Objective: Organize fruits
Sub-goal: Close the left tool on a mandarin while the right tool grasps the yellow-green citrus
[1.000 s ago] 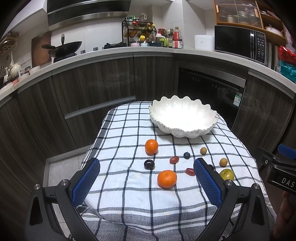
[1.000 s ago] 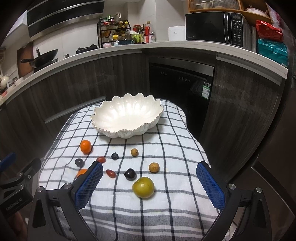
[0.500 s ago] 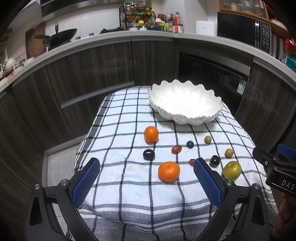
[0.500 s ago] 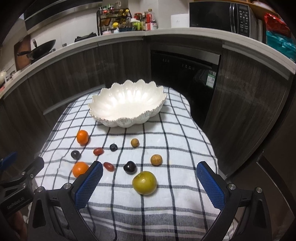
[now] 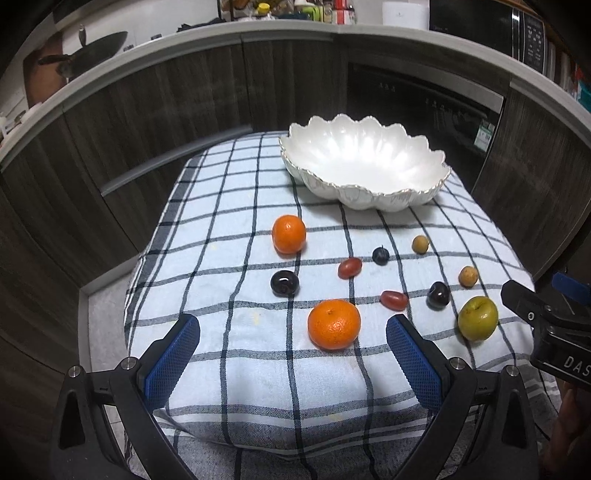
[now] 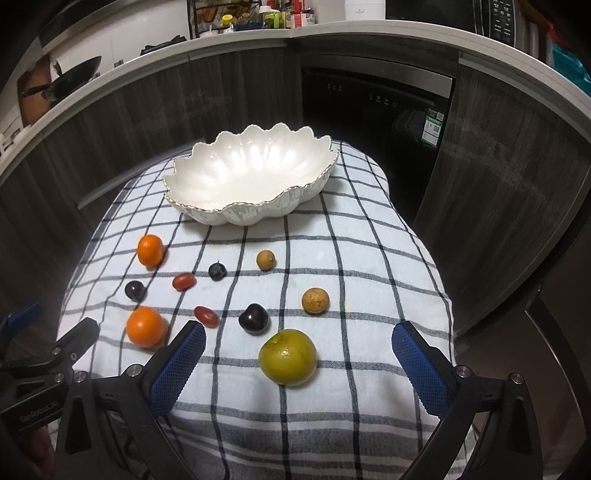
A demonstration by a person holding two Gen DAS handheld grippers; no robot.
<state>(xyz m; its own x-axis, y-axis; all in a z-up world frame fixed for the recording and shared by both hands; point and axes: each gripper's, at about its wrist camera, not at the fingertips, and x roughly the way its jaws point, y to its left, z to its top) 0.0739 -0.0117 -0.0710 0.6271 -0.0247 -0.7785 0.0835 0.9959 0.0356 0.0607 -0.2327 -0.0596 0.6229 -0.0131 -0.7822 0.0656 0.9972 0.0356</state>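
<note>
A white scalloped bowl (image 5: 364, 166) (image 6: 251, 177) stands empty at the far end of the checked cloth (image 5: 240, 258). Loose fruit lies in front of it: two oranges (image 5: 334, 324) (image 5: 289, 234), a green apple (image 5: 477, 317) (image 6: 287, 356), dark plums (image 5: 284, 283) (image 6: 253, 318), red grape tomatoes (image 5: 394, 299), a blueberry (image 5: 380, 255) and two tan longans (image 6: 315, 300). My left gripper (image 5: 293, 358) hangs open just short of the near orange. My right gripper (image 6: 298, 367) is open with the apple between its blue pads (image 6: 177, 367), not touching.
Dark wood cabinets and a black oven (image 6: 373, 107) curve behind the table. The counter holds a wok (image 5: 92, 40), a spice rack (image 6: 229, 18) and a microwave (image 5: 524, 33). The cloth drops off at the near and side edges.
Both grippers have moved forward and lower toward the fruit. The near orange and the apple now sit closer to the open fingers. Nothing on the cloth has shifted.
</note>
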